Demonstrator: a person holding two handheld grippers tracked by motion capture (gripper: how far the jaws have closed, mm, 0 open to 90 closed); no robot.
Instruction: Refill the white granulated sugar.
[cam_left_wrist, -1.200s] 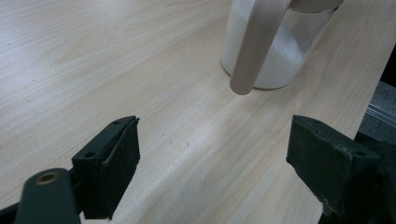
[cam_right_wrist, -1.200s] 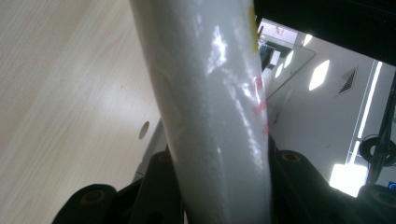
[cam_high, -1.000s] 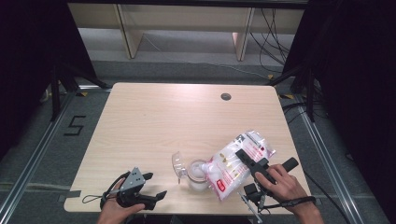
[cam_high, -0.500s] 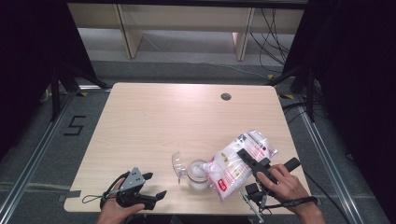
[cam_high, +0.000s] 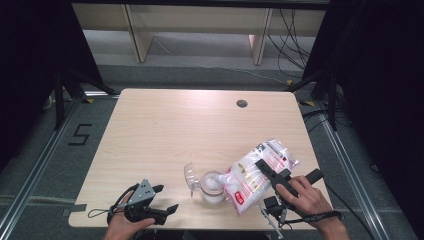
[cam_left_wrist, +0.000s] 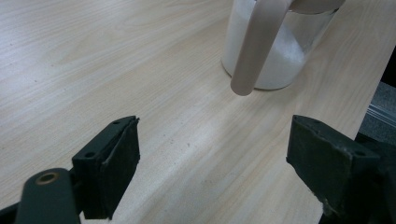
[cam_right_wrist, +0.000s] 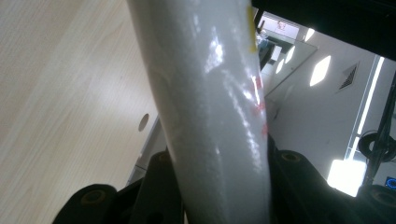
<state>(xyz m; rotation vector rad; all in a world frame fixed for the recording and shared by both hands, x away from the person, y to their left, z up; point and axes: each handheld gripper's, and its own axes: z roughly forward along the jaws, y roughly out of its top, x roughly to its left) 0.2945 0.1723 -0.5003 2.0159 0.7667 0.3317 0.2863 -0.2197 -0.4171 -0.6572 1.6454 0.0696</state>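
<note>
overhead, the right gripper (cam_high: 270, 176) clamps a white bag (cam_high: 256, 173) tilted against the glass jar (cam_high: 212, 186); its mouth is hidden. the left gripper (cam_left_wrist: 212, 158) shows jaws spread, empty, short of the jar, whose top is cropped. the right gripper view shows jaws squeezing the bag.

Glossy plastic bag (cam_right_wrist: 210, 116), seemingly; wood-grain table (cam_high: 175, 130)

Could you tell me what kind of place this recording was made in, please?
Probably a lab or recording bay, not a home kitchen: a bare wooden table ringed by black curtains, loose cables on the floor behind it, and a taped number marking beside it.
</note>
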